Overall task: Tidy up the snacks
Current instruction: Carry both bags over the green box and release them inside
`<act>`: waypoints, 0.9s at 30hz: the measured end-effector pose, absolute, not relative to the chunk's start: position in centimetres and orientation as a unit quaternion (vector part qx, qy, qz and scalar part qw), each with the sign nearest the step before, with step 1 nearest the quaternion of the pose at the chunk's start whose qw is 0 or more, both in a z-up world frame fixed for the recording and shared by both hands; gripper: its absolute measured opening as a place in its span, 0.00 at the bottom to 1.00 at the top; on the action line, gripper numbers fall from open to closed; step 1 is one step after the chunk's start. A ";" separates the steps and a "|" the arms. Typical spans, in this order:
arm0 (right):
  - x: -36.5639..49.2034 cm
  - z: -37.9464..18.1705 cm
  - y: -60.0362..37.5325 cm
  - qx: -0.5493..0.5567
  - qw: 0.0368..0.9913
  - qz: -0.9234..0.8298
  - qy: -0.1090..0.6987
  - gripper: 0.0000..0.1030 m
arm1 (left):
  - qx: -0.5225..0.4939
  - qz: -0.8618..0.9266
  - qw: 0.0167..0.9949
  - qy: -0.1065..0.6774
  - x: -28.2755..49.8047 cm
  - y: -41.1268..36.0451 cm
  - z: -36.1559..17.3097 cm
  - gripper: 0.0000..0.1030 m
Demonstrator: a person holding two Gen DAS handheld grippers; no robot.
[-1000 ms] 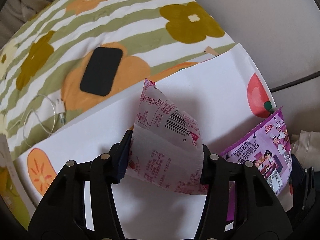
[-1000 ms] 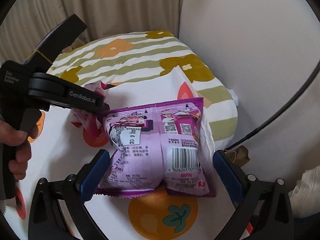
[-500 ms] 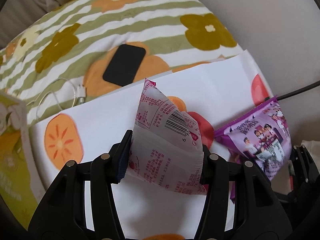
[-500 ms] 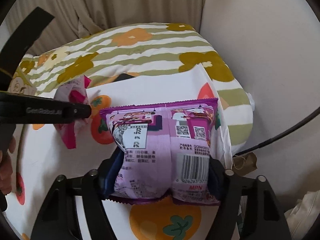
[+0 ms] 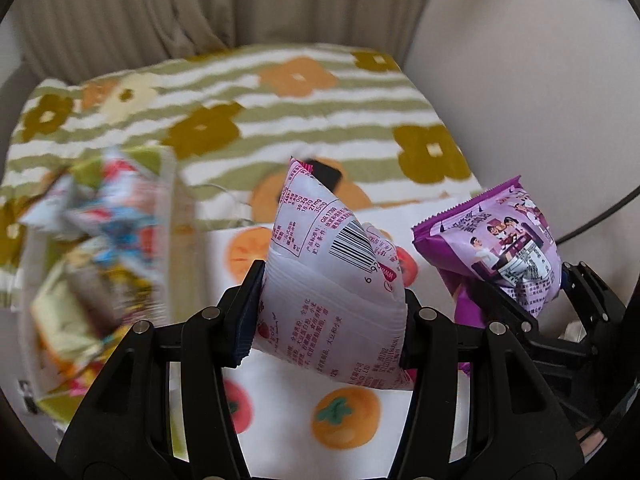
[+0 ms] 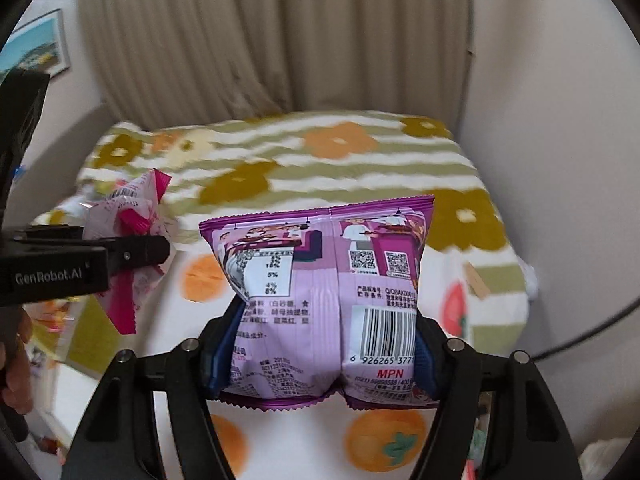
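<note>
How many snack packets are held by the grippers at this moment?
2. The pink-and-white packet is pinched in the left gripper; the purple packet is pinched in the right gripper. More packets lie blurred in a box at the left, uncounted.

"GenRobot.AI" on left hand-held gripper (image 6: 132, 256); "MPN", barcode "6 926265 377" on purple snack packet (image 6: 320, 292).
</note>
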State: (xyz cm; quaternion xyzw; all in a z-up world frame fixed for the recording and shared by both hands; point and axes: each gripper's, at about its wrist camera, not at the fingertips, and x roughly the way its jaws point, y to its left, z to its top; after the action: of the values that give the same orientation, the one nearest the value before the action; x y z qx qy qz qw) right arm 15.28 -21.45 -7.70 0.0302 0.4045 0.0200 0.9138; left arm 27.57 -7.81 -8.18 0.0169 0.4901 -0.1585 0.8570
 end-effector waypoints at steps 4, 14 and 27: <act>15.4 -5.0 -17.2 0.046 0.917 0.074 0.389 0.64 | -0.003 -0.132 0.869 0.478 26.4 -2.4 -5.7 0.47; 16.4 -1.8 -6.5 0.038 0.919 0.141 0.365 0.64 | -0.013 -0.069 0.875 0.478 25.4 10.2 -5.0 0.47; 19.5 -3.6 1.8 0.035 0.909 0.138 0.391 0.64 | 0.007 -0.081 0.863 0.499 25.4 18.2 -9.6 1.00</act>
State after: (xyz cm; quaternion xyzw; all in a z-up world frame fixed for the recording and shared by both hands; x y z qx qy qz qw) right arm 19.49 1.82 -3.61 0.0351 0.3909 0.1378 0.9094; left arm 25.40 18.17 -9.58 0.0072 0.4986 -0.0813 0.8630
